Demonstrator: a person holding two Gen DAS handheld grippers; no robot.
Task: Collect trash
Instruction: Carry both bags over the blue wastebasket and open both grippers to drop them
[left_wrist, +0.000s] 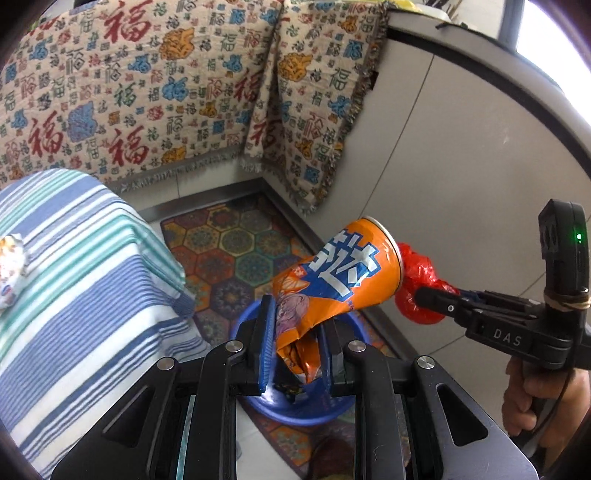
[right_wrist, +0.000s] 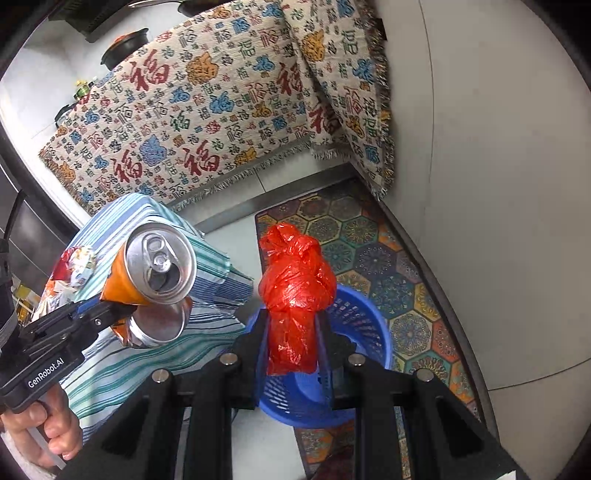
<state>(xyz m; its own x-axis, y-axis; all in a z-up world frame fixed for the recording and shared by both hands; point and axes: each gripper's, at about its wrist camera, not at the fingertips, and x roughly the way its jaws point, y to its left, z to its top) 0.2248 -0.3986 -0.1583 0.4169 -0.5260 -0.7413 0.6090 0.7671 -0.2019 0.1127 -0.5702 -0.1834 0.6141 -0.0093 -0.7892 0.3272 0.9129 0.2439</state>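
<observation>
As left tongs (left_wrist: 295, 343) pinch orange can (left_wrist: 343, 273) | handles: "GenRobot.AI", "DAS"

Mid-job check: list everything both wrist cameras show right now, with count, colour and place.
crushed drink can: one, orange with blue and white lettering, held in the left gripper above the basket
knotted plastic bag: one, red, held in the right gripper above the basket
plastic basket: one, blue, on the floor beneath both grippers
crumpled wrapper: one, white with colours, on the striped cloth
striped cloth: one, blue, teal and white, covering a table beside the basket
patterned throw: cream with red and blue characters, hanging behind
floor mat: one, multicoloured hexagons, under the basket
left gripper: black, shut on the can
right gripper: black, shut on the bag
hands: two, gripping the handles
</observation>
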